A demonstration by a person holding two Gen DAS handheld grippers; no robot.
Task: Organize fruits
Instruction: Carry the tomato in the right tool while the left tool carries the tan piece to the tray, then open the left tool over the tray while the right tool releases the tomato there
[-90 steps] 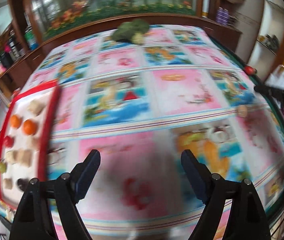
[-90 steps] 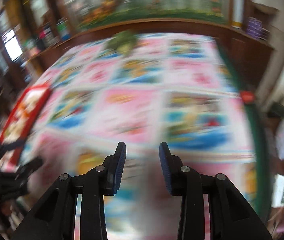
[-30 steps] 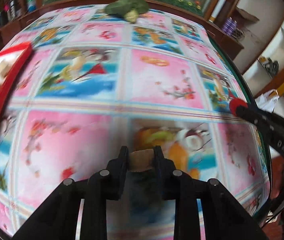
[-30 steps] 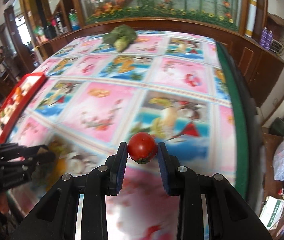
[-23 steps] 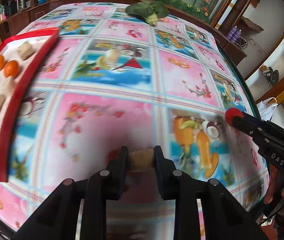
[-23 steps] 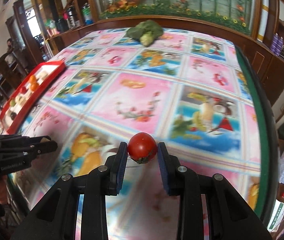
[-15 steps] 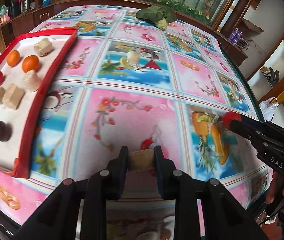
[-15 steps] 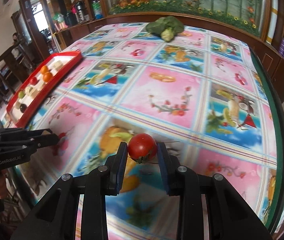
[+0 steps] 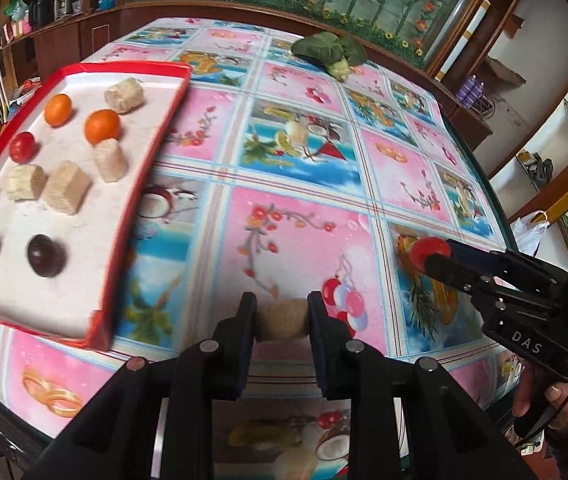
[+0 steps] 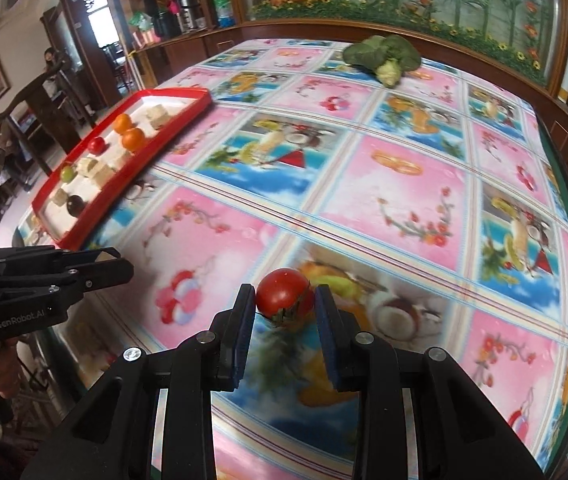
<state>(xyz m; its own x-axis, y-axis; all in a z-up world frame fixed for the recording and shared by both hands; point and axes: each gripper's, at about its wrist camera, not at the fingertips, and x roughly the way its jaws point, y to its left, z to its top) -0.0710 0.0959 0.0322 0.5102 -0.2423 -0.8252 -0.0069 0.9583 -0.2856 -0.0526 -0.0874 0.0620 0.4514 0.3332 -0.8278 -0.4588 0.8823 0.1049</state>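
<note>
I hold a beige fruit chunk [image 9: 281,320] clamped in my left tool [image 9: 280,312] and a red tomato [image 10: 284,295] in my right tool [image 10: 284,308], the red tray [image 9: 146,168] lying ahead-left of both, nearer the left tool.

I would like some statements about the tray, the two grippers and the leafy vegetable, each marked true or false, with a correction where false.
1. The right gripper holds a red tomato. True.
2. The left gripper is empty. False: it is shut on a beige cylindrical piece.
3. The red tray holds two orange fruits. True.
4. The leafy green vegetable lies in the tray. False: it lies on the tablecloth at the far end of the table.
5. A dark round fruit lies in the tray. True.
</note>
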